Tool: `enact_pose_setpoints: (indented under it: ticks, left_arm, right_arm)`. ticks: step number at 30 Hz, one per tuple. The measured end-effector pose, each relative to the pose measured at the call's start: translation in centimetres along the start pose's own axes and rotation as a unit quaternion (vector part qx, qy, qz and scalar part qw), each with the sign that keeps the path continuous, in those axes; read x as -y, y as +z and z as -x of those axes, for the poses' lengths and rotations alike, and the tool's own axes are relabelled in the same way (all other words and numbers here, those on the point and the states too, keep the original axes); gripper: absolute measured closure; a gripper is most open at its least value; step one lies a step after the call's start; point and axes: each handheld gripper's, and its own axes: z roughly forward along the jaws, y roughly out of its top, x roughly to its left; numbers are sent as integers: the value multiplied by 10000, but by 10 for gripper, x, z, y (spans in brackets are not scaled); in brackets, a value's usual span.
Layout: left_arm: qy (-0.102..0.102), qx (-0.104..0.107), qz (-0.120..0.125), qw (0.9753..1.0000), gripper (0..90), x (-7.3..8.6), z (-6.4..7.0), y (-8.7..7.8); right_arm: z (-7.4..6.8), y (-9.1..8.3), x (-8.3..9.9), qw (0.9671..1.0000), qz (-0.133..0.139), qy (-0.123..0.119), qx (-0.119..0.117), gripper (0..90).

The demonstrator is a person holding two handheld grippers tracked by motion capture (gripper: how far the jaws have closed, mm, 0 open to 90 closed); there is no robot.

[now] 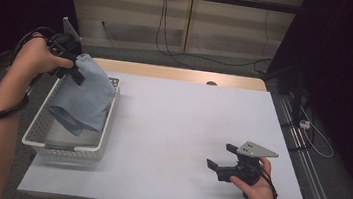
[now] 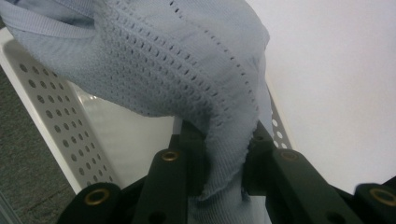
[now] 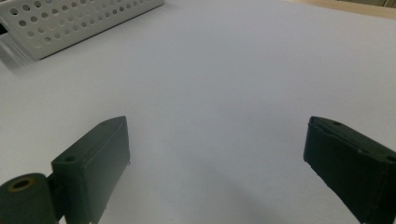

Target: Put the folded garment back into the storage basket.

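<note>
A light blue knitted cloth (image 1: 85, 96) hangs over the white perforated basket (image 1: 40, 132) at the table's left edge, its lower part dipping inside. My left gripper (image 1: 73, 67) holds the cloth's top corner above the basket's far end; in the left gripper view the blue cloth (image 2: 187, 60) is pinched between the black jaws of my left gripper (image 2: 224, 158). My right gripper (image 1: 222, 156) rests low over the white table sheet near the front right, jaws wide apart, nothing between them. In the right gripper view, my right gripper (image 3: 217, 154) faces bare sheet.
A white sheet (image 1: 181, 125) covers the table, with a wooden strip (image 1: 177, 74) along the far edge. The basket's perforated wall (image 3: 70, 18) lies far left of the right gripper. Cables (image 1: 312, 130) and a rail run along the right side.
</note>
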Motion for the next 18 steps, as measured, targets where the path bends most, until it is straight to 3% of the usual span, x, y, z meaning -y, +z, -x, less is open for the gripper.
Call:
enact_pose_setpoints:
  ticks: [18]
  left_arm:
    - [-61,97,-4,9999,751,14,-3,6]
  right_arm:
    - [-1,0,0,10000,-6,-29,-27,70]
